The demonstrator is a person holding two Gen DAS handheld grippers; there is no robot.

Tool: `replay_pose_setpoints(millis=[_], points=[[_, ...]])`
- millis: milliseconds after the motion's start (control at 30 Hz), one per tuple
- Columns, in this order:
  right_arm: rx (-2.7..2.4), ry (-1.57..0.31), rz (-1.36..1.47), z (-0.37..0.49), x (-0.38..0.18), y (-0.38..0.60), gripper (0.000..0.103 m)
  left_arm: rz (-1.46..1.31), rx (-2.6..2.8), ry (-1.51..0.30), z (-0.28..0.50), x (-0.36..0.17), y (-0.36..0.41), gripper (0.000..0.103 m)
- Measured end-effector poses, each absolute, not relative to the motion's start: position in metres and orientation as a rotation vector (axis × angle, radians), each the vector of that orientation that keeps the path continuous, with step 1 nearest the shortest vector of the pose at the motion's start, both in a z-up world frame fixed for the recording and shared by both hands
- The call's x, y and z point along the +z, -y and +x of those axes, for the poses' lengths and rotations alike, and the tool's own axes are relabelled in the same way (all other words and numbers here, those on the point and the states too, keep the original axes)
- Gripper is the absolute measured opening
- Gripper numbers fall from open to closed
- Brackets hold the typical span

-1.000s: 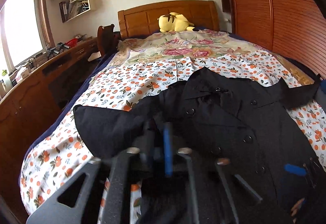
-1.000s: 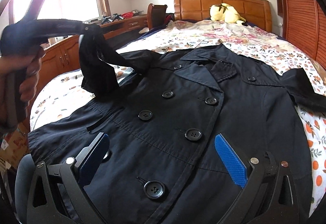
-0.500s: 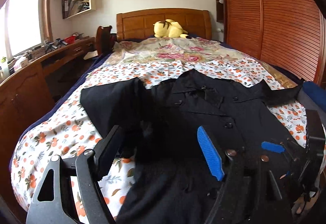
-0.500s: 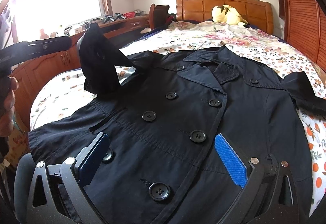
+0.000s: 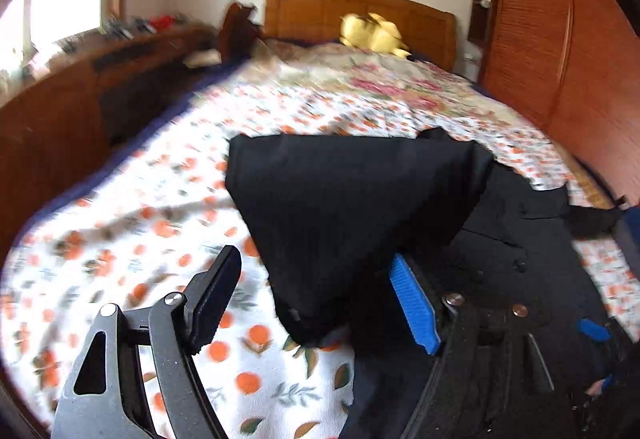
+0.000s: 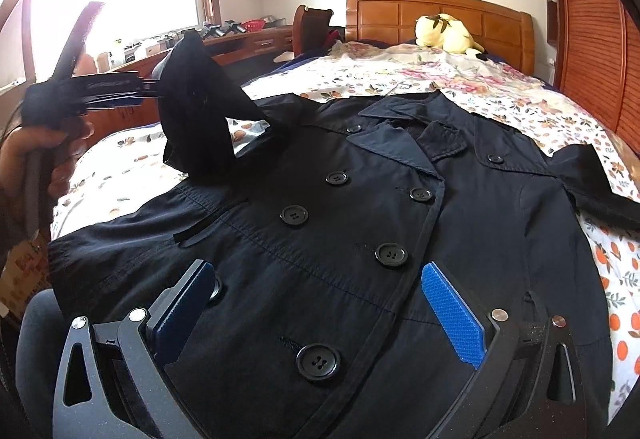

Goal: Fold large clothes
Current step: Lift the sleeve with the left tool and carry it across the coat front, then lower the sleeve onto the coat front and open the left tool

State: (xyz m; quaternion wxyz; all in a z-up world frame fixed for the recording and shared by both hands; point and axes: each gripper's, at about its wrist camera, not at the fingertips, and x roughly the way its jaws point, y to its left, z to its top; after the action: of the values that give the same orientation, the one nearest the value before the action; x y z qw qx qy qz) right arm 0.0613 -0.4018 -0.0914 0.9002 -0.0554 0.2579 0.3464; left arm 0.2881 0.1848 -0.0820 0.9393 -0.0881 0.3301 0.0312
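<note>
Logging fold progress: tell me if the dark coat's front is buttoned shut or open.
Buttoned shut: the dark navy double-breasted coat lies flat on the floral bedspread, front panels overlapped, buttons in two rows.

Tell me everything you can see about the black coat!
The coat is dark, nearly black, of thin woven cloth. It lies face up and buttoned on the flowery bedspread, collar toward the headboard. It has wide lapels and two rows of big round buttons. One sleeve is lifted up beside the left gripper, whose jaws stand apart. The other sleeve lies flat. The open right gripper hovers over the coat's lower front.
</note>
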Motion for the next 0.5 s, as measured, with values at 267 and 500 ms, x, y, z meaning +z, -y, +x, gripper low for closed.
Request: replay_pose_setpoints(millis=[267,500], points=[[0.728,-0.538,-0.099,0.063,-0.090,0.406,0.103,-0.138,0.012,-0.678,0.317,-0.092,-0.178,0.054],[0.724,-0.532,-0.085,0.063,-0.090,0.414,0.103,-0.059,0.048,-0.753,0.352,-0.088,-0.156,0.006]])
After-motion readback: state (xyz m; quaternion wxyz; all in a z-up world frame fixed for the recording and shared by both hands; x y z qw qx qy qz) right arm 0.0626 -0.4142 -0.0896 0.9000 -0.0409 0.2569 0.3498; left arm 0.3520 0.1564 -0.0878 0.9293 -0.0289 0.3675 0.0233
